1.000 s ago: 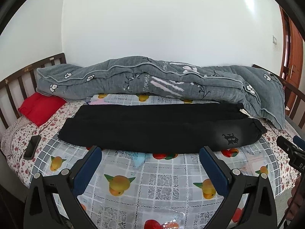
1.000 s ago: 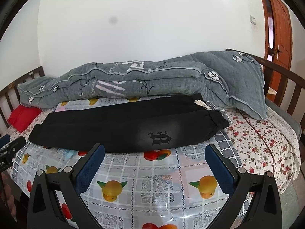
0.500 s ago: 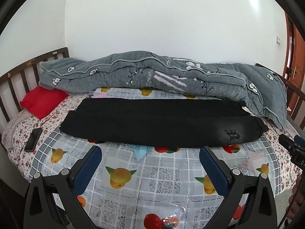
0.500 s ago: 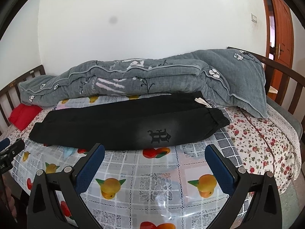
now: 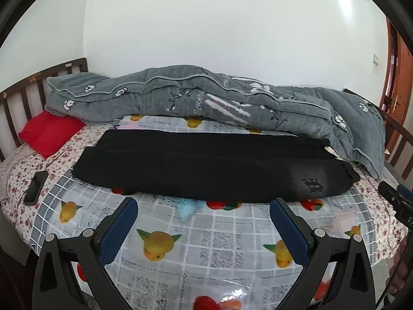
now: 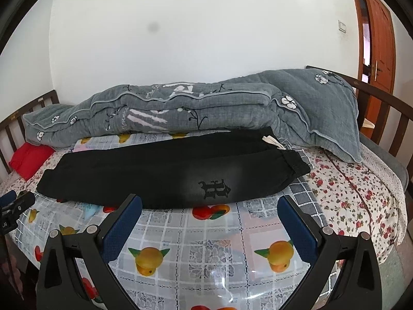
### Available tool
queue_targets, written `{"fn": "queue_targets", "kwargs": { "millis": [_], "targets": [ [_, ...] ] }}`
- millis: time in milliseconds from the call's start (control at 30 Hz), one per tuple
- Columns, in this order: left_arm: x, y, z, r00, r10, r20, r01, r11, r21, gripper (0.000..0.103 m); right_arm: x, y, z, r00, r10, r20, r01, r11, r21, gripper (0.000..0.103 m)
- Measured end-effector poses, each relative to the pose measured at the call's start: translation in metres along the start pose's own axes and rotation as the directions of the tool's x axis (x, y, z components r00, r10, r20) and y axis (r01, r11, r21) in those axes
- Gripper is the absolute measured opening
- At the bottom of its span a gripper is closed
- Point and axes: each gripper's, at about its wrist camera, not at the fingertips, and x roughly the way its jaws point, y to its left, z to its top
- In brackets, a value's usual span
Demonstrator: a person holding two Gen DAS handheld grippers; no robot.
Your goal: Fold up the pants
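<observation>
Black pants [image 5: 206,170] [image 6: 167,173] lie lengthwise across the bed, folded leg over leg, waistband and white drawstring at the right, a dark emblem near the hip. My left gripper [image 5: 204,206] hovers open above the fruit-print sheet, just short of the pants' near edge, nothing between its blue pads. My right gripper [image 6: 210,202] is open too, its fingertips at the near edge below the emblem. Each gripper's tip shows at the edge of the other's view.
A rolled grey quilt [image 5: 206,103] lies behind the pants along the wall. A red pillow [image 5: 49,131] and a dark phone [image 5: 36,187] sit at the left. Wooden bed rails [image 6: 382,108] frame both ends. A wooden door [image 6: 379,38] stands at the right.
Both views have tilted up a little and drawn slightly nearer the pants. The pants have not moved and both grippers stay open.
</observation>
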Motion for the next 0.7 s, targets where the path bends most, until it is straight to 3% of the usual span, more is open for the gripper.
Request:
{"fn": "queue_targets", "kwargs": {
  "millis": [100,300,400,533,700],
  "targets": [
    [0.011,0.009,-0.002,1.000,-0.009,-0.007,0.009,1.000,-0.010,0.103,0.013,0.001,0.000,1.000,0.004,-0.011,-0.004,1.000,-0.014,0.102],
    [0.061,0.052,-0.025,0.995,-0.012,-0.098,0.000,0.993,-0.122,0.102,0.059,-0.011,-0.017,0.994,0.056,-0.091,-0.060,0.997,-0.042,0.100],
    [0.086,0.072,-0.038,0.991,-0.005,-0.131,-0.016,0.987,-0.158,0.101,0.080,-0.024,-0.033,0.996,0.007,-0.090,-0.009,1.000,-0.024,0.099],
    [0.119,0.102,-0.048,0.984,-0.040,-0.174,-0.002,0.972,-0.233,0.101,0.122,-0.053,-0.051,0.982,0.013,-0.187,0.004,0.996,0.091,0.088],
    [0.160,0.146,-0.052,0.974,-0.109,-0.199,0.022,0.918,-0.396,0.094,0.166,-0.091,-0.060,0.963,0.115,-0.245,-0.050,0.965,0.258,0.075]
  ]
}}
